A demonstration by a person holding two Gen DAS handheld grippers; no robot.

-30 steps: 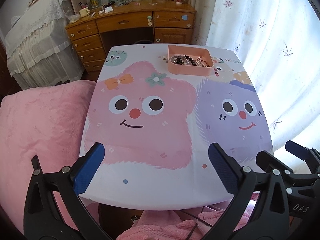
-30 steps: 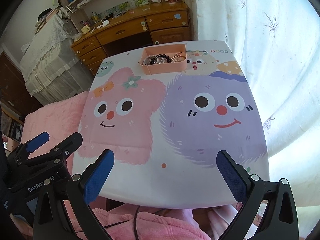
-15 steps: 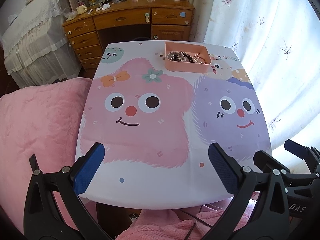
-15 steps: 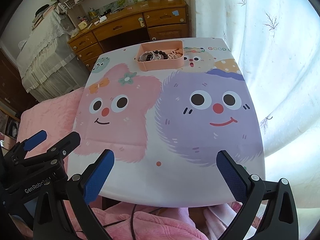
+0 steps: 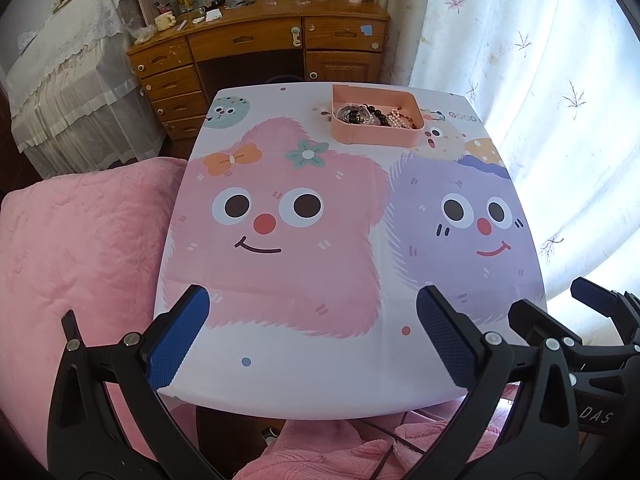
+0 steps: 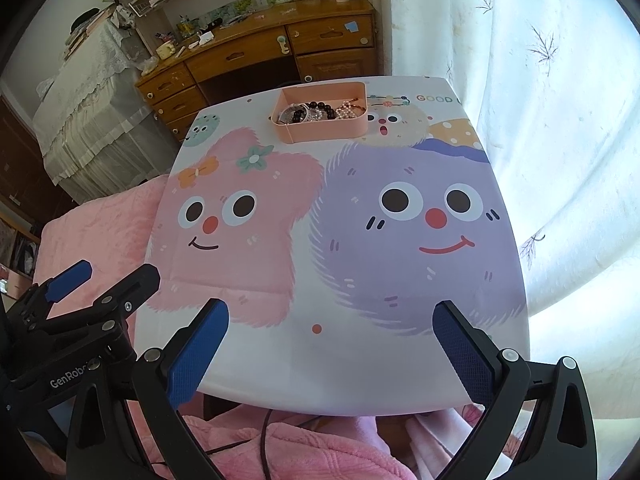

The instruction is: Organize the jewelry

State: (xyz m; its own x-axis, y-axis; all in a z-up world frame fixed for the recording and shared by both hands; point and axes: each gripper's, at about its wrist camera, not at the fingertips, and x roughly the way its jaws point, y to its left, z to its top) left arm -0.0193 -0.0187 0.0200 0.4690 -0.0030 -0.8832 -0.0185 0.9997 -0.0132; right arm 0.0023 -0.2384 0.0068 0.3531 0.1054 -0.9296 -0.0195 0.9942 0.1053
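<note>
Left gripper (image 5: 313,330), right gripper (image 6: 331,338) agape; tray (image 6: 320,130) far.

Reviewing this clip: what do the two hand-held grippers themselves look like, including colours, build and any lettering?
Both match: the left hand-held gripper and right hand-held gripper have black plastic frames with triangular cut-outs, silver rivets and blue textured finger pads. The left one's body reads "GenRobo…" in white in the right wrist view; the right one's shows "DAS" in the left wrist view. No hands or sleeves are visible.
</note>
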